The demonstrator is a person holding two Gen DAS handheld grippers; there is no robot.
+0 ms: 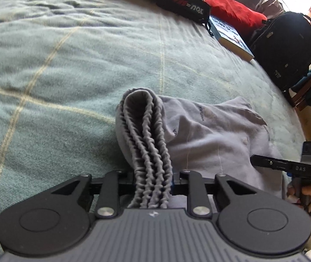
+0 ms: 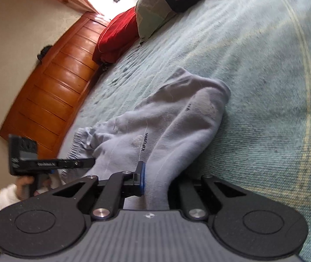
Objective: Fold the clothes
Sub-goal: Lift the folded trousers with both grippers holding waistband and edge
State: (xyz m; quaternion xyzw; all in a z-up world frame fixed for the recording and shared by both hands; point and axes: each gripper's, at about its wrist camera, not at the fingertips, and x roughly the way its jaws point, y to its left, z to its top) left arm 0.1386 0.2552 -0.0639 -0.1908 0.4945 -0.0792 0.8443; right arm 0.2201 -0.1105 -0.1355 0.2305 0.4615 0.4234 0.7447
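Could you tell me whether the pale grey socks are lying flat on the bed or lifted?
Partly lifted: left gripper pinches the ribbed cuffs, right gripper the pale grey socks, whose middle rests on the green blanket.

Grey socks [image 2: 168, 131] hide right gripper's [image 2: 155, 181] far finger.

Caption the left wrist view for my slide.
Left gripper shut on grey socks' cuffs above green bedspread.

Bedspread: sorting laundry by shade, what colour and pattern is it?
The bedspread is muted green with pale yellow crossing lines; clearest in the left wrist view.
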